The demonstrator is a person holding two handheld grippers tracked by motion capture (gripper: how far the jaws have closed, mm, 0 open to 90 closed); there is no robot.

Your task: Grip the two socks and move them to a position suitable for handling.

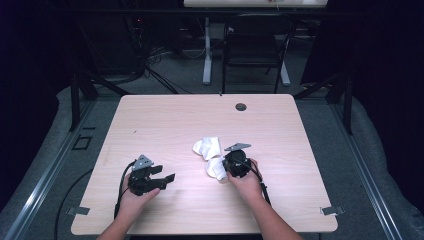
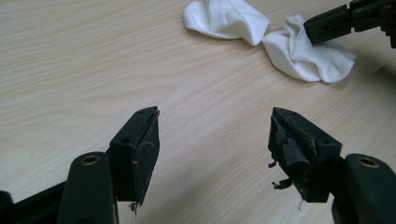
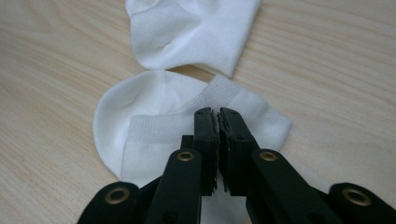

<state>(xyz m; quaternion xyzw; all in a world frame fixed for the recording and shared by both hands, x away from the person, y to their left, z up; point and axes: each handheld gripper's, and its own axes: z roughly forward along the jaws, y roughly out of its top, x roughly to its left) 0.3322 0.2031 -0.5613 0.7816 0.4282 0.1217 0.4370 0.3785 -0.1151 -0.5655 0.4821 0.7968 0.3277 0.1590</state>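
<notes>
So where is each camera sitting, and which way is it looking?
High view: fixed above the person's side, looking forward and down on the table; both forearms, the left gripper and the right gripper show.
Left gripper view: rides on the left gripper, looking along its open jaws across the wood to the socks.
Right gripper view: rides on the right gripper, looking down its jaws, shut on the near sock.
Shared: all three show the near sock and the far sock.
</notes>
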